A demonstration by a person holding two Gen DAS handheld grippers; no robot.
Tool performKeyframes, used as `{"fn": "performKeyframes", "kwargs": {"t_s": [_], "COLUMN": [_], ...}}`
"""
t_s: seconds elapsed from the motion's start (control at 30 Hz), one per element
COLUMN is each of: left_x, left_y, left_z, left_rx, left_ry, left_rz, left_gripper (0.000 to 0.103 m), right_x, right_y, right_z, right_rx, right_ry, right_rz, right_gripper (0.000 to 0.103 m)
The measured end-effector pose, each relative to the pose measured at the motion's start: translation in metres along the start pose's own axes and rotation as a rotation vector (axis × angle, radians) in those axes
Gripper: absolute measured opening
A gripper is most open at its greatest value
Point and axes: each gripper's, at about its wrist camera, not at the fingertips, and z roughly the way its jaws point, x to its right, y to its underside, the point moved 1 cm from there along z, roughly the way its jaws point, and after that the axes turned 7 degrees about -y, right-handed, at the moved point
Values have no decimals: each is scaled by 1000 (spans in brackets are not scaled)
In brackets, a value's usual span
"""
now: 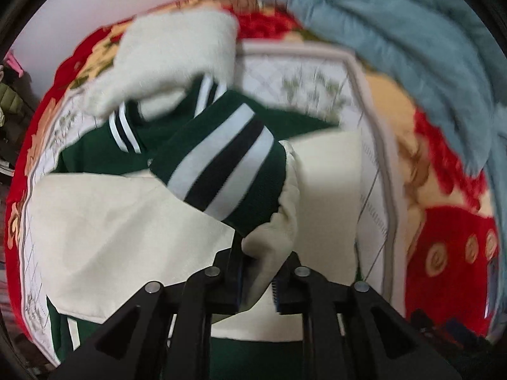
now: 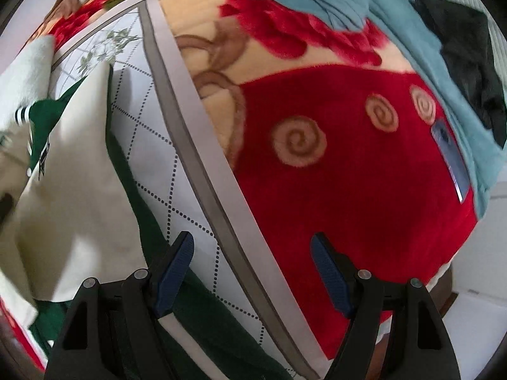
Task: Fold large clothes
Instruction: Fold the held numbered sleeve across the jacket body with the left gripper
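While your left gripper has cream sleeve fabric between its narrow jaws, the pads seem to press on it, the green striped cuff over the jacket on the quilted mat. Your right gripper stands wide open, empty, above the mat edge and red blanket.

the jacket is showing dark green with cream sleeves, and its cuff is carrying white and near-black stripes on green. the blanket underneath is glowing red with tan spirals and a pale peach band. the quilted mat is looking white with dotted diamond lines, green-grey flowers and a grey border. a light blue quilt is lying behind.
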Motion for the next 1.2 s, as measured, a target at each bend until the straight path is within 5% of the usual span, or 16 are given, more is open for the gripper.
{"fn": "performKeyframes", "kwargs": {"t_s": [0.13,0.23,0.27,0.43,0.67,0.83,0.9,0.97,1.2], "left_x": [-6,-17,-23,-76,-218,-300,-318,-327,-322], "left_y": [5,2,2,-2,6,18,22,24,21], "left_z": [9,0,-7,-29,-6,34,47,58,80], "left_rx": [-41,-34,-30,-11,-32,-101,-116,-144,-124], "left_ry": [35,77,89,83,-249,-416,-459,-466,-432], "left_rz": [-3,-11,-15,-93,-283,-388,-398,-392,-327], "left_gripper": [47,86,91,98,98,98,98,98,103], "right_x": [5,4,2,-16,-116,-187,-203,-212,-194], "right_y": [1,3,3,5,-30,-40,-34,-28,-30], "right_z": [3,-1,-4,-18,-5,63,86,83,24], "right_rx": [-34,-44,-47,-54,-127,-275,-329,-296,-50], "right_ry": [-75,-154,-189,-351,-633,-534,-515,-520,-390], "right_rz": [31,60,68,109,7,-132,-174,-207,-160], "right_gripper": [78,78,78,78,78,73,28,8,6]}}
